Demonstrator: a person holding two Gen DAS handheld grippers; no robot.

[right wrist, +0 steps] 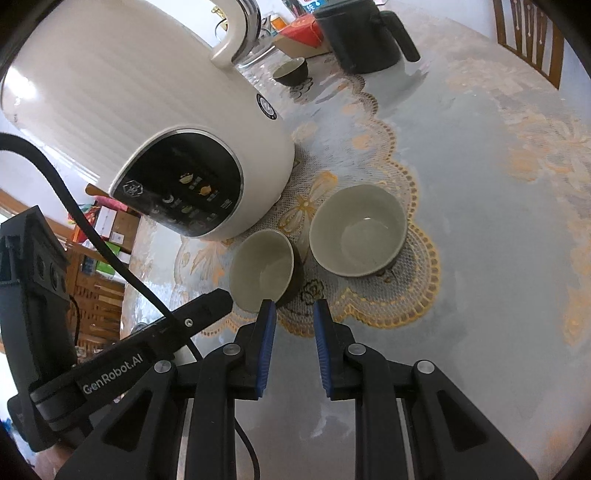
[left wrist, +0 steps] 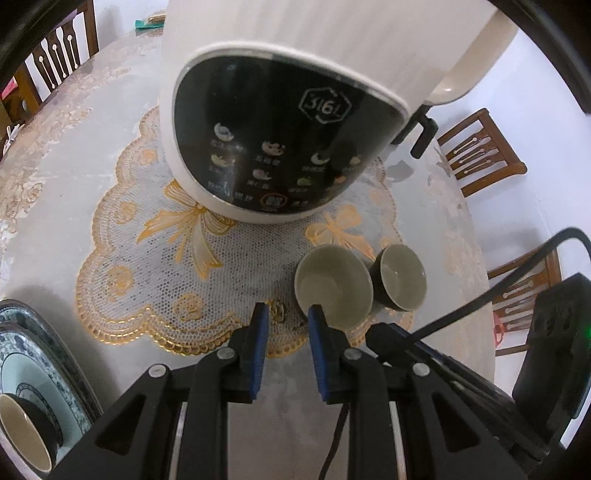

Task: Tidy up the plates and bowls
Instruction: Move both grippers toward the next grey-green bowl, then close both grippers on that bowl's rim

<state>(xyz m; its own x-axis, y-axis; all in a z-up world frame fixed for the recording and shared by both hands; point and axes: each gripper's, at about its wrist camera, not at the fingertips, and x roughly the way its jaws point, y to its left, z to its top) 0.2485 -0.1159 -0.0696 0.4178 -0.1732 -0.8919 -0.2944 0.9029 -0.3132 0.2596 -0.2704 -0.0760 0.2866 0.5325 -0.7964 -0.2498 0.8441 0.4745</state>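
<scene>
At the near edge of the table [right wrist: 480, 166], my two tongs come first. My left tongs [left wrist: 286, 310] point down with a narrow gap between the blue pads and nothing in it; the right-hand pad tip overlaps the near rim of the first bowl [left wrist: 334, 286] in that view, though I cannot tell whether it touches. My right tongs [right wrist: 293, 304] are likewise narrow and empty, their tips over the near scalloped border of the lace doily [right wrist: 369, 306].

Next out, on the doily: two small dark bowls with grey-green insides, both upright and empty. In the right wrist view the first bowl [right wrist: 262, 269] sits just beside the second bowl [right wrist: 356, 230], which lies further toward the doily's right border.

At the table's near left edge, in the left wrist view: patterned blue plates [left wrist: 44, 350] stacked, with a dark cup [left wrist: 27, 435] resting on them.

Mid-table, on the doily's centre: a cream electric cooker [right wrist: 140, 110] with a black control panel.

Beyond it, toward the far edge: a third small bowl [right wrist: 291, 70], a dark jug [right wrist: 354, 33], and some boxes [right wrist: 299, 29]. Wooden chairs [left wrist: 480, 151] stand around the table.
</scene>
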